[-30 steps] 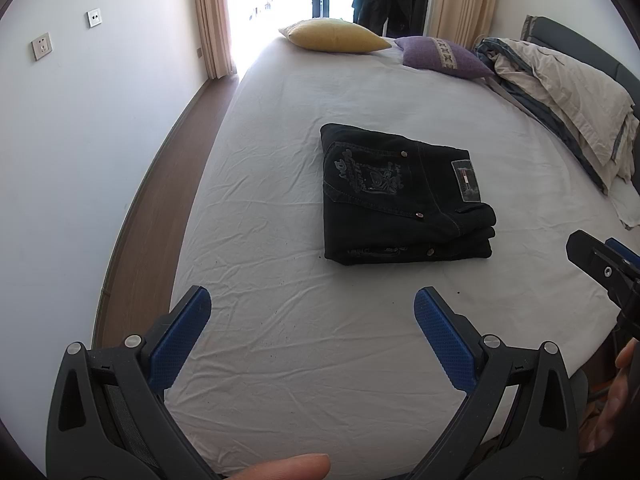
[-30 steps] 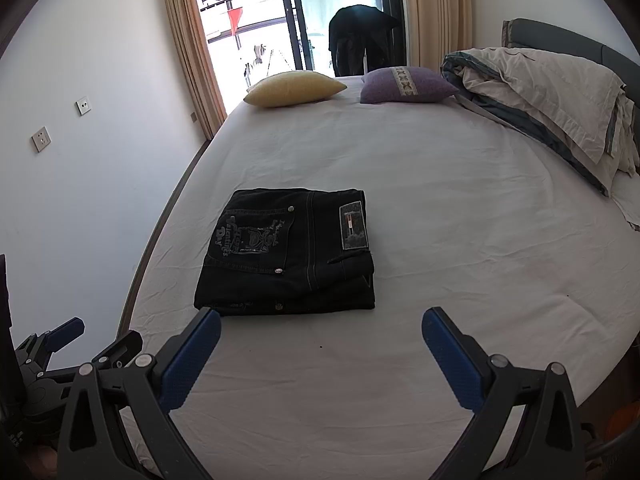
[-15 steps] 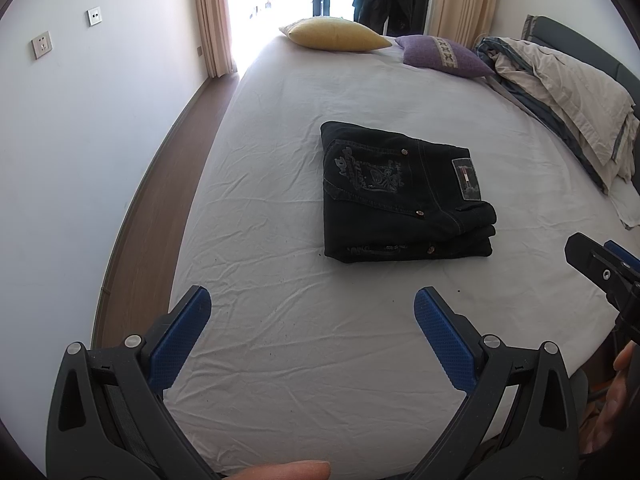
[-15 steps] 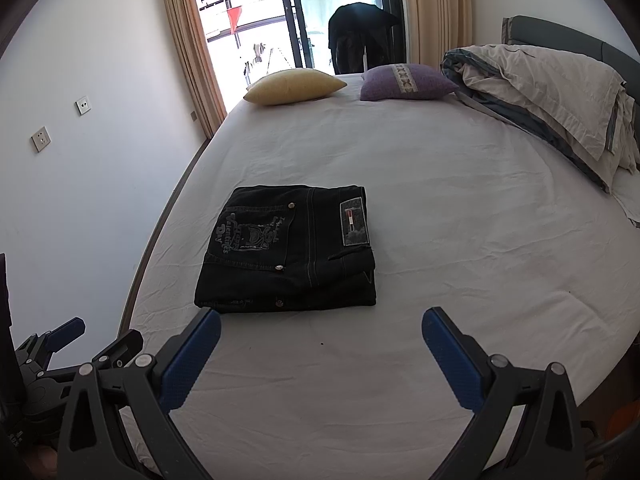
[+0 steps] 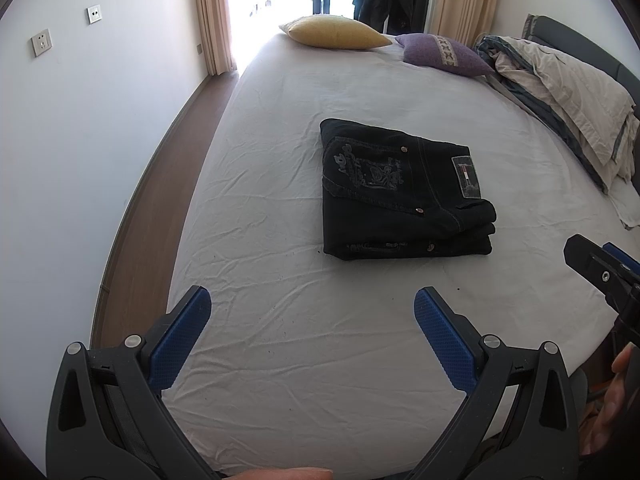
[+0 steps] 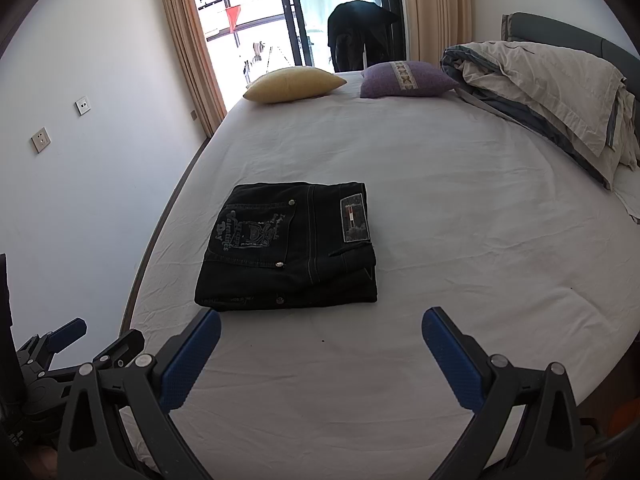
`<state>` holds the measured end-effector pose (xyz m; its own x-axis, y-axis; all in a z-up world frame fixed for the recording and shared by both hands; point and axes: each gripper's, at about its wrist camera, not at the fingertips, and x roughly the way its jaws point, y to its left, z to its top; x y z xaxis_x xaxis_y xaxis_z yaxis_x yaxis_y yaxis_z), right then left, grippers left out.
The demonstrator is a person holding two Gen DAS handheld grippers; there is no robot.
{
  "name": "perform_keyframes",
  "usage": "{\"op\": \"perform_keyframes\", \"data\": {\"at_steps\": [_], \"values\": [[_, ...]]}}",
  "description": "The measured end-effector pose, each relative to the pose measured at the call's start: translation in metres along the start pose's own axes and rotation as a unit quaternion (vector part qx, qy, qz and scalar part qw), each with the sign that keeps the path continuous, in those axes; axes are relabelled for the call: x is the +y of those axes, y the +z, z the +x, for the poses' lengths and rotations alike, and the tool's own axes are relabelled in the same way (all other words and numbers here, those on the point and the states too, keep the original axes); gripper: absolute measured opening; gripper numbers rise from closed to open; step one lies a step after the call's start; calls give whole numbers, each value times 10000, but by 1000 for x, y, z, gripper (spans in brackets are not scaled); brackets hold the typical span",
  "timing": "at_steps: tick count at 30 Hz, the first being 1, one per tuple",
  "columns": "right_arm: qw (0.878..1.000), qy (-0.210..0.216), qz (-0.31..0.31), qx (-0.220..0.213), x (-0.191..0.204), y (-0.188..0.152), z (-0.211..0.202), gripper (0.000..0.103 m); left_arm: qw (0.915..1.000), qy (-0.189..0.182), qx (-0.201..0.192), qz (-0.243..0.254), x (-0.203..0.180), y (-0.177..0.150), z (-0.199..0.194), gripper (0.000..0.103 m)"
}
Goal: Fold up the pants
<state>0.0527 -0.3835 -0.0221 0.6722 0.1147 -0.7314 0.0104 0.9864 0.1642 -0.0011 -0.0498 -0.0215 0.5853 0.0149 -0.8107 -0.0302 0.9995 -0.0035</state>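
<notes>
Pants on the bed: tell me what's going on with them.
The pants lie folded into a neat rectangle on the white bed, back pocket and label facing up. Nobody is touching them. A person holds a gripper in each hand; the left gripper and right gripper are both open and hover over the near part of the bed, short of the pants. Judging by how it lies, the folding looks done.
</notes>
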Motion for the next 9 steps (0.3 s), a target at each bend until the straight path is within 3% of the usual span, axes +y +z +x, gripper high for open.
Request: {"op": "perform_keyframes", "data": {"at_steps": [9], "values": [[10000,3,34,22,-1,-4,0,103,10000,-9,-17,-4,0,-5,-1,103]]}}
